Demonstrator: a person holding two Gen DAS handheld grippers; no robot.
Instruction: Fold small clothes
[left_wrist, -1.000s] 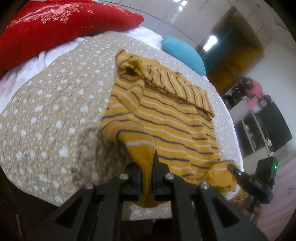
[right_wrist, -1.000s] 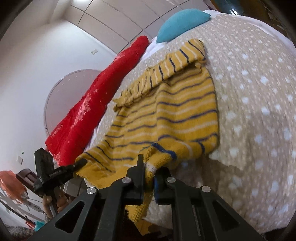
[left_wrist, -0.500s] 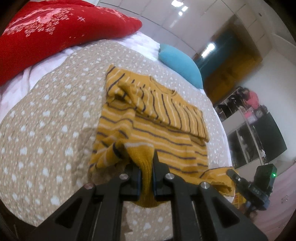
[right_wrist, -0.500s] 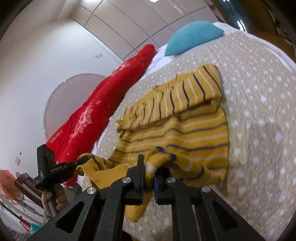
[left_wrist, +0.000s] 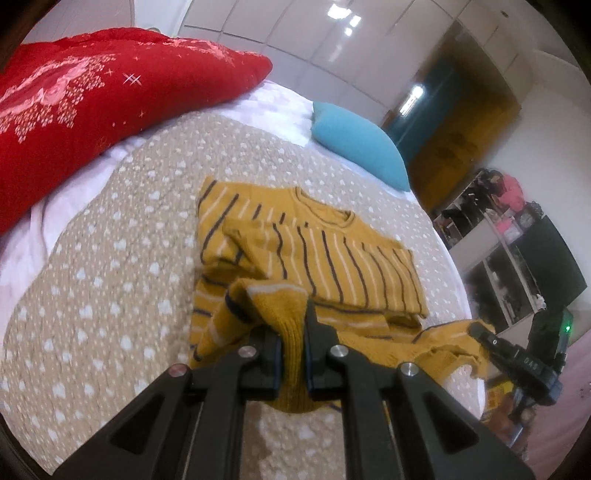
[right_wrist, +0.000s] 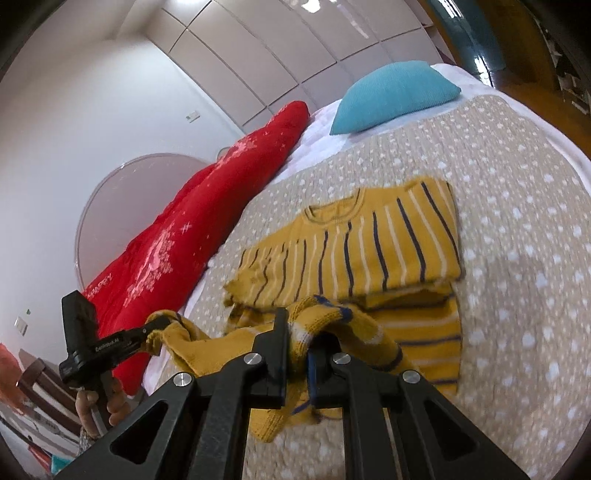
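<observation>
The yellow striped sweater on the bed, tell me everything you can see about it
The sweater is a small mustard-yellow knit with thin navy and white stripes and a ribbed round neckline. It lies on the spotted beige bedspread, sleeves already folded across the chest. Its bottom hem is lifted off the bed and bunched, pinched at one corner by the left gripper and at the other by the right gripper, partway through folding up toward the collar.
</observation>
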